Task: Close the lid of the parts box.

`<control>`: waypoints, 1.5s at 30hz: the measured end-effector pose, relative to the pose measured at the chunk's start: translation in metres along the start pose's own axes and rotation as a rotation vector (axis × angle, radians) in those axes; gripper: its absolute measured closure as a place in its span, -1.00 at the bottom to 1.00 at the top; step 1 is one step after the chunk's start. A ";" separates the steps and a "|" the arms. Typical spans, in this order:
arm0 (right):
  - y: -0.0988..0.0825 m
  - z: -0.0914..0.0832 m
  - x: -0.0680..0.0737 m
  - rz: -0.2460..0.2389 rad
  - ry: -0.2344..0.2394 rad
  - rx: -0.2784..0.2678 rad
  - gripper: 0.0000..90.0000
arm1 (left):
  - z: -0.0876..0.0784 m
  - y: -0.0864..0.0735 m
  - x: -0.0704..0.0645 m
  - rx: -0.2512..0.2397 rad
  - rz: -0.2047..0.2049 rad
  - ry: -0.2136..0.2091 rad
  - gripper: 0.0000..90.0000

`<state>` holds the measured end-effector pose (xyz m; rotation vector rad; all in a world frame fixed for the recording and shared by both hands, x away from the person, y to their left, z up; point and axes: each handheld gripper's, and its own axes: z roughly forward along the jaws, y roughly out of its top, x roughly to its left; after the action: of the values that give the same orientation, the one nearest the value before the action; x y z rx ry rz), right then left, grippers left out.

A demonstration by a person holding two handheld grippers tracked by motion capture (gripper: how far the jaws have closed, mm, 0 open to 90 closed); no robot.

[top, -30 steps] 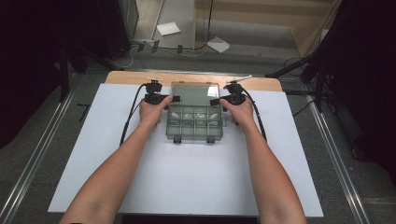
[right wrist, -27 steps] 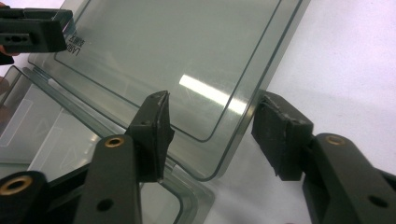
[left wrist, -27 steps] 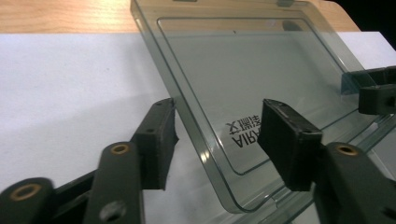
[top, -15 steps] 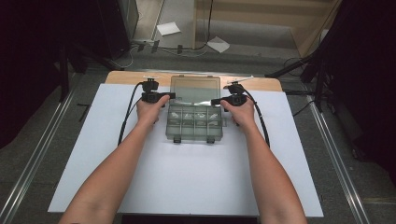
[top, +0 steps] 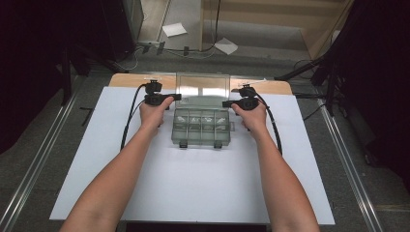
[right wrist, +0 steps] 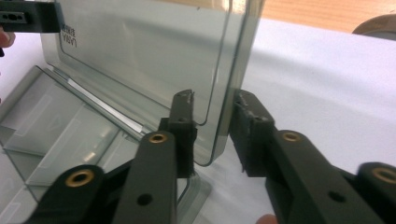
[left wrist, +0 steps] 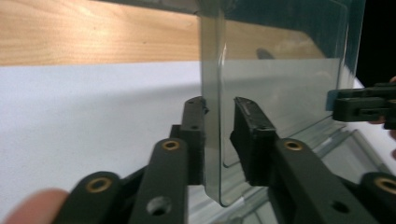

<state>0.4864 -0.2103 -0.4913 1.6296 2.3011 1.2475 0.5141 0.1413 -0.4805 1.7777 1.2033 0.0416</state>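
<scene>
High view: a clear plastic compartment box point(top: 201, 126) sits on the white sheet point(top: 193, 193) that covers the wooden table point(top: 130, 79), near the far middle of the sheet, with its transparent lid point(top: 202, 88) raised upright at the far edge. Small pale items lie in the far row of compartments; what they are cannot be told. The left gripper point(top: 164, 97) is at the lid's left edge and the right gripper point(top: 234, 103) at its right edge, each held in a hand with the forearm coming in from the bottom of the frame; a black cable trails from each gripper over the sheet. Left gripper view: the two black jaws straddle the lid's side edge point(left wrist: 212, 116), one pad on each face. The jaws have just been closing with the lid between them. The left pad lies against the lid, and a thin gap shows between the right pad and the lid, so the lid is not yet clamped. The right gripper point(left wrist: 362, 103) shows at the far edge of the lid. Right gripper view: the jaws straddle the opposite side edge of the lid point(right wrist: 229, 93) and have likewise just been closing on it; a narrow gap shows on each side, so the pads do not press. The box's open tray lies below to the left.
</scene>
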 end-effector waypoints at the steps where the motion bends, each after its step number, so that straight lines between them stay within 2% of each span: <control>1: -0.001 -0.001 0.000 -0.001 0.002 -0.009 0.65 | -0.001 0.000 -0.001 -0.001 0.011 0.004 0.68; 5: -0.004 -0.005 0.003 -0.039 -0.025 -0.023 0.70 | -0.006 -0.001 -0.006 -0.002 0.056 0.023 0.71; 7: -0.005 -0.006 0.005 -0.047 -0.042 -0.026 0.76 | -0.008 -0.003 -0.005 -0.010 0.050 0.018 0.72; 8: -0.006 -0.007 0.006 -0.049 -0.065 -0.023 0.85 | -0.008 -0.004 -0.003 -0.018 0.037 0.004 0.74; 9: -0.008 -0.007 0.006 -0.046 -0.064 -0.033 0.85 | -0.009 -0.005 -0.002 -0.022 0.029 -0.009 0.75; 10: -0.009 -0.007 0.006 -0.049 -0.067 -0.039 0.86 | -0.009 -0.006 -0.001 -0.027 0.023 -0.011 0.76; 13: -0.010 -0.007 0.010 -0.050 -0.095 -0.039 0.87 | -0.012 -0.006 -0.002 -0.014 0.056 0.003 0.83; 16: -0.011 -0.007 0.012 -0.049 -0.101 -0.049 0.87 | -0.013 -0.006 -0.005 -0.017 0.076 0.015 0.83; 20: -0.012 -0.008 0.013 -0.038 -0.108 -0.052 0.86 | -0.014 -0.005 -0.005 -0.019 0.094 0.009 0.84; 22: -0.011 -0.008 0.014 -0.038 -0.114 -0.051 0.79 | -0.014 -0.005 -0.006 -0.023 0.102 0.008 0.84; 24: -0.009 -0.008 0.016 -0.054 -0.135 -0.051 0.67 | -0.015 -0.005 -0.006 -0.026 0.105 0.004 0.84; 27: -0.003 -0.012 0.017 -0.051 -0.128 -0.079 0.59 | -0.015 -0.006 -0.006 -0.028 0.113 -0.004 0.84; 33: 0.019 -0.021 0.019 -0.046 -0.142 -0.110 0.51 | -0.015 -0.006 -0.006 -0.041 0.122 -0.016 0.85; 37: 0.031 -0.028 0.019 -0.032 -0.140 -0.143 0.51 | -0.014 -0.007 -0.006 -0.040 0.135 -0.032 0.85; 40: 0.037 -0.031 0.020 -0.034 -0.156 -0.161 0.55 | -0.013 -0.007 -0.007 -0.043 0.141 -0.035 0.85; 45: 0.039 -0.032 0.019 -0.012 -0.176 -0.165 0.73 | -0.013 -0.008 -0.008 -0.042 0.154 -0.041 0.85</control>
<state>0.4927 -0.2090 -0.4373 1.5971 2.0447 1.2027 0.4985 0.1447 -0.4757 1.8226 1.0277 0.1188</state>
